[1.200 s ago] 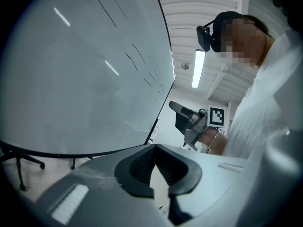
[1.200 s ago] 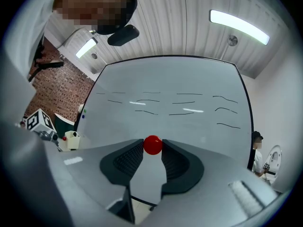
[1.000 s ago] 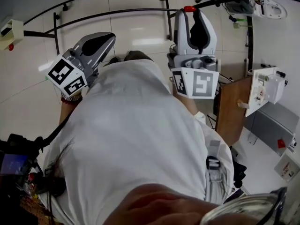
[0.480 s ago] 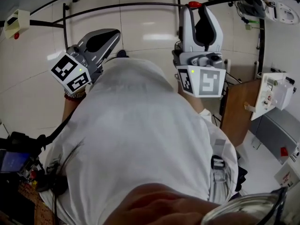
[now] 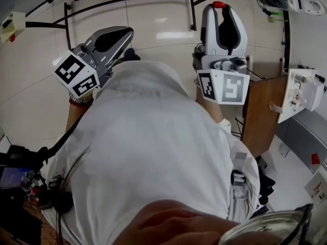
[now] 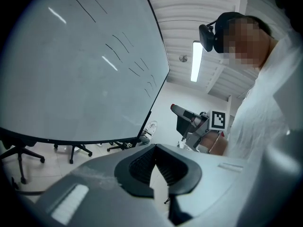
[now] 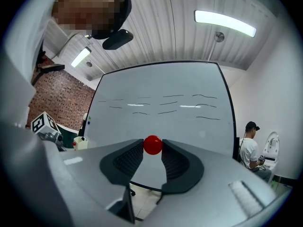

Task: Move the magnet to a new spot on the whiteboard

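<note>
A round red magnet (image 7: 153, 144) sits pinched between the tips of my right gripper (image 7: 153, 146), which is shut on it. It is held in the air in front of the whiteboard (image 7: 161, 117), not touching it. The board is large and pale, with a few faint marker strokes. In the head view the magnet (image 5: 219, 4) shows as a red dot at the tip of the right gripper (image 5: 220, 9). My left gripper (image 6: 155, 147) is shut and holds nothing, with the whiteboard (image 6: 80, 65) off to its left. It is raised at the left (image 5: 125, 32) in the head view.
Office chairs (image 6: 71, 150) stand under the board's lower edge. A person in a white shirt (image 7: 249, 150) sits to the right of the board. A brown wooden panel (image 5: 258, 119) and a white box (image 5: 299, 93) stand at my right. A brick wall (image 7: 57, 98) lies left.
Both grippers have drifted slightly up and right in the head view. The right one has kept the red magnet throughout; the left has stayed shut and empty.
</note>
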